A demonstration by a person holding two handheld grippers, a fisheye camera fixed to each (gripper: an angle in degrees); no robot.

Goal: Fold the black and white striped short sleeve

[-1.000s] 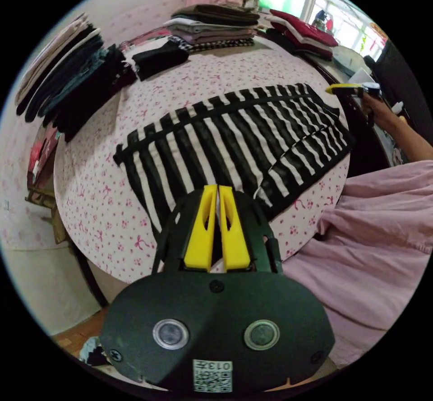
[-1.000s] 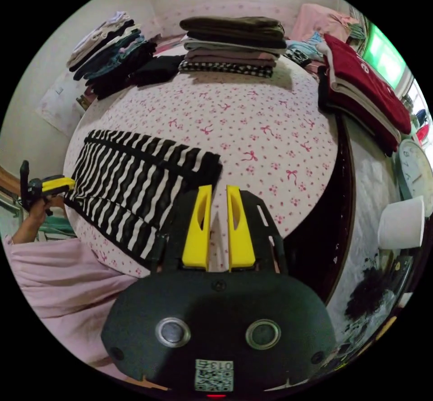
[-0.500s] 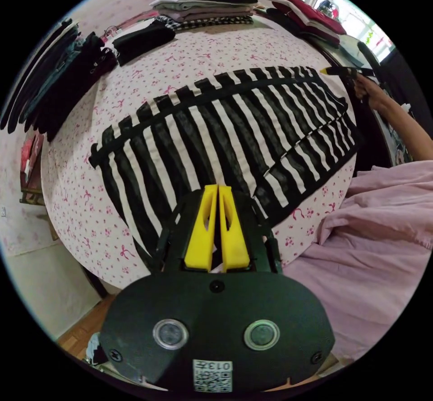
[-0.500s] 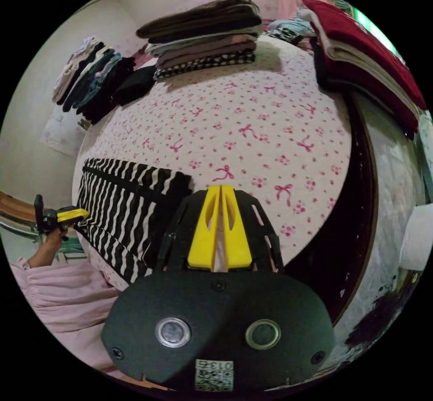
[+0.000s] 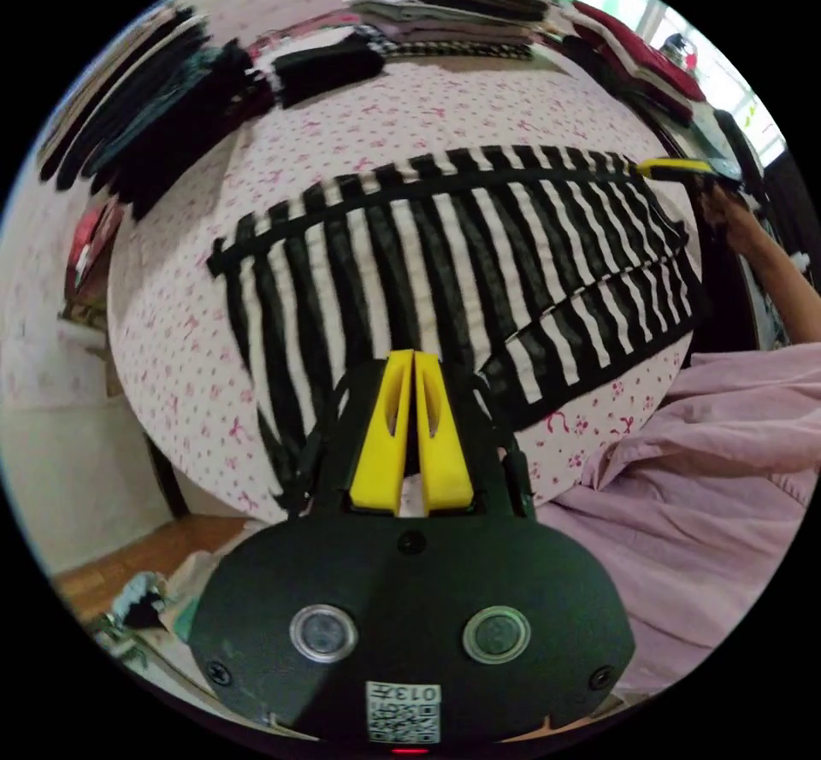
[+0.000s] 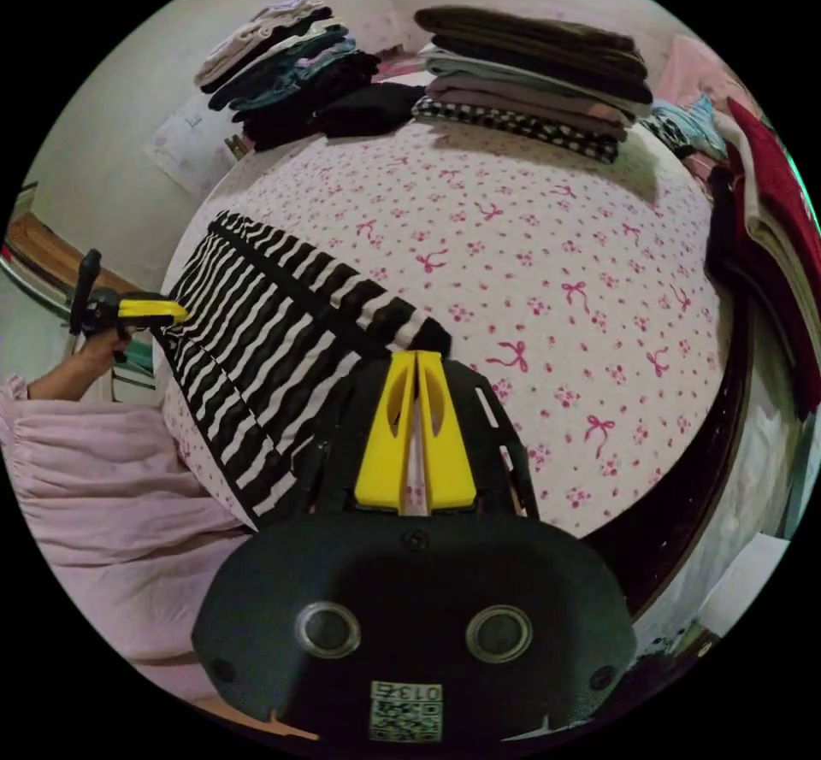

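Stripes of black and white run across the shirt (image 5: 445, 256), which lies flat on a bedsheet (image 6: 547, 281) with pink bows, one black-edged flap folded over it. In the left gripper view, the left gripper (image 5: 414, 362) has its yellow jaws pressed together at the near hem of the shirt; whether cloth is between them I cannot tell. The right gripper (image 5: 676, 167) shows far to its right, at the shirt's other end. In the right gripper view, the right gripper (image 6: 416, 364) is also closed, its tips at the shirt's (image 6: 265, 341) corner, and stacks of folded clothes (image 6: 530, 76) lie beyond it.
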